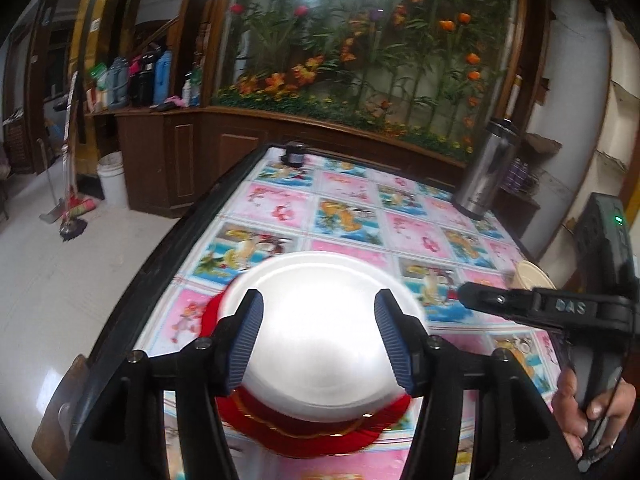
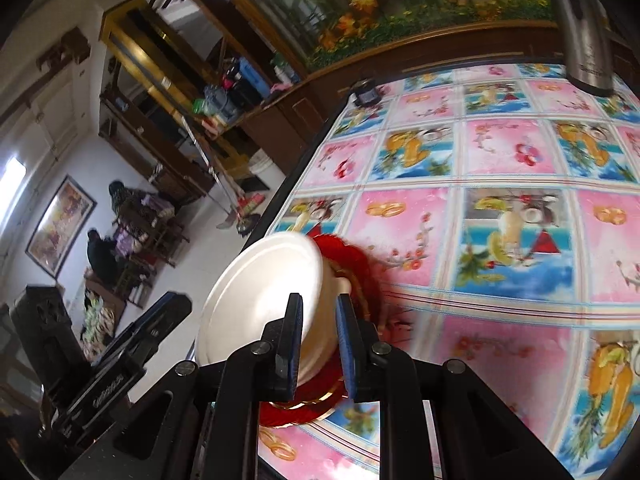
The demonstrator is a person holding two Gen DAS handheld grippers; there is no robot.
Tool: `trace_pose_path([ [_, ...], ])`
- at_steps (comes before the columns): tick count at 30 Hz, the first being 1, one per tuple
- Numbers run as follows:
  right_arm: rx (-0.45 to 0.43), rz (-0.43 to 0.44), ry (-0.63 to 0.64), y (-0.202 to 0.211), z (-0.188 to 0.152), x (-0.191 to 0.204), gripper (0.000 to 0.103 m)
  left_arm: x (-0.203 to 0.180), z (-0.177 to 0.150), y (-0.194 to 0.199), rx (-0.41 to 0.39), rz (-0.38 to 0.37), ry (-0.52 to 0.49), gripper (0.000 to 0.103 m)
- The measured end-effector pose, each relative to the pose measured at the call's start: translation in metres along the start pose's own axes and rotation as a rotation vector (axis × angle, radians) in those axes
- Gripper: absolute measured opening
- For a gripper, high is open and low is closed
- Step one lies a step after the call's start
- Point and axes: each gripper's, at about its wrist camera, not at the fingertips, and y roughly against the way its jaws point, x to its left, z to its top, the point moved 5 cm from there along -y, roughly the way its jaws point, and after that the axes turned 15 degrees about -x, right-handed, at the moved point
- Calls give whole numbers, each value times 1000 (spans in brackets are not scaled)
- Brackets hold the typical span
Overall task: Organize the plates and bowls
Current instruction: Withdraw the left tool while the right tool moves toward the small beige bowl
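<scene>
White plate (image 1: pixel 320 320) hides most of the red plate (image 1: pixel 312 428).

Left gripper (image 1: pixel 319 338) angled downward, jaws standing well apart, blue ribbed pads (image 1: pixel 248 342) facing each other with nothing pressed between them; black finger arms spreading out toward the lower corners of the left wrist view. Right gripper (image 2: pixel 319 346) also tilted downward, jaws nearly together with only a narrow gap, pads (image 2: pixel 295 344) flat and parallel; whether anything is pinched there cannot be told. Seen from the left wrist view, right gripper reaching in from the right edge, its handle wrapped by a bare hand (image 1: pixel 592 408), fingers curled around the grip. Left gripper's body visible at the lower left of the right wrist view.
</scene>
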Motion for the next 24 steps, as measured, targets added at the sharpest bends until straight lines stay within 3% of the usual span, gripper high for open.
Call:
trace_pose_path([
  [7,-101,-90,-90,41,12,-65,37,-96,-35,-8,61,-183,-141,68],
  [13,-185,-245,-126,73,4,-136,37,-173,-104,-45,230,-341,-250,69],
  [17,-206,-278,-217,91,2,-178,37,-182,-125,-68,300,-343,-240,68],
  [20,-245,-288,-236,110,16,-193,37,-176,-138,-77,335,-304,-242,68],
  [22,-274,-292,-248,122,31,-202,37,-173,-140,-79,360,-318,-212,68],
  [23,-285,-303,-253,126,40,-207,38,-171,-139,-79,356,-316,-207,69],
  [24,-285,-321,-254,129,47,-212,47,-171,-139,-80,356,-317,-203,68],
])
